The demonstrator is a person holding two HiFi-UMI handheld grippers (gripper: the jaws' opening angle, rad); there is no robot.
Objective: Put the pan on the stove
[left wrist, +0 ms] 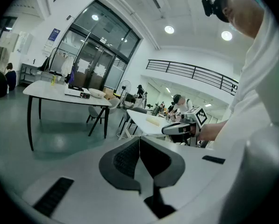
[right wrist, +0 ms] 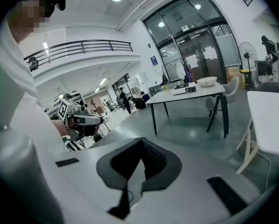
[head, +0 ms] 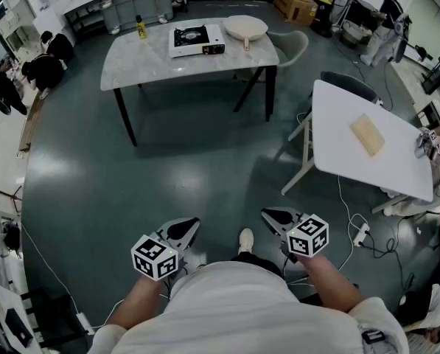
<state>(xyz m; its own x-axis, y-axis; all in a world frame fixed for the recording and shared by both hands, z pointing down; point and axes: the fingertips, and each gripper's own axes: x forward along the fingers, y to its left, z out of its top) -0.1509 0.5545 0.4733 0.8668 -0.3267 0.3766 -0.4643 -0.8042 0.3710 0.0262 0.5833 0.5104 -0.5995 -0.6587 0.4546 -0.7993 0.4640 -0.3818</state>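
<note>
Left gripper (head: 189, 225) and right gripper (head: 269, 214) hanging near body, jaws pressed together, gripping nothing. Pan (head: 245, 26) sitting just beside stove (head: 196, 40) on far table (head: 131, 59). Probably rigid, lightish; clamping handle seeming safest.

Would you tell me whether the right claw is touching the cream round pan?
Apart: the head view shows the right claw near the person's body, with floor between it and the cream round pan.

Pan (left wrist: 97, 93) tiny and indistinct on far table (left wrist: 46, 87), bottle (head: 141, 27) label unreadable, person's legs hidden beneath white shirt (head: 234, 308)
</note>
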